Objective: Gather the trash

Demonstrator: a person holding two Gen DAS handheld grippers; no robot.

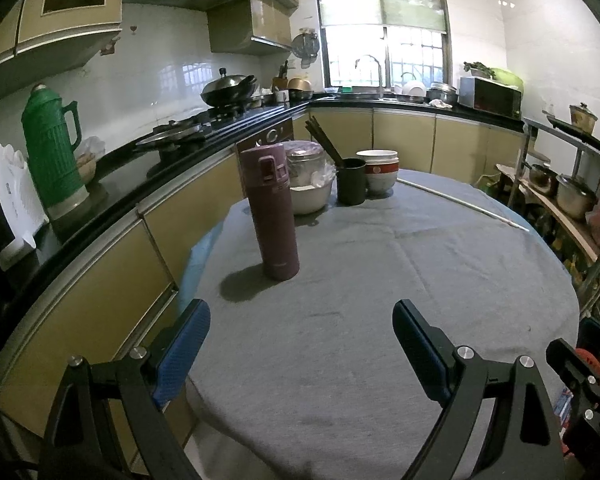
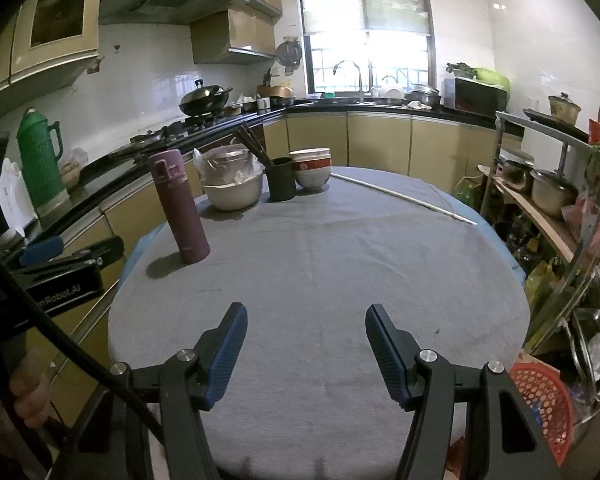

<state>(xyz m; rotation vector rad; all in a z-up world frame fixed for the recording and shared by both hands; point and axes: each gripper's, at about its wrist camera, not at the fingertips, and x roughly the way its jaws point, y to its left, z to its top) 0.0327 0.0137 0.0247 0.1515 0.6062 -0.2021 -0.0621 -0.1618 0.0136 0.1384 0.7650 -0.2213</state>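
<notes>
- Both tongs are apart and hold nothing: left gripper [image 1: 300, 316], right gripper [image 2: 306, 316].
- No trash shows on the round table [image 2: 340, 264].
- Look around slowly; skip the purple flask [image 2: 178, 206].
- The red basket [image 2: 544, 404] sits down right.

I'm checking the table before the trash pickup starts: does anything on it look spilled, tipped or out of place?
Nothing is spilled or tipped. The purple flask stands upright, and the bowls sit stacked at the far edge. The only oddity is a long thin white rod lying loose across the grey tablecloth. No obvious trash shows on the table.
</notes>
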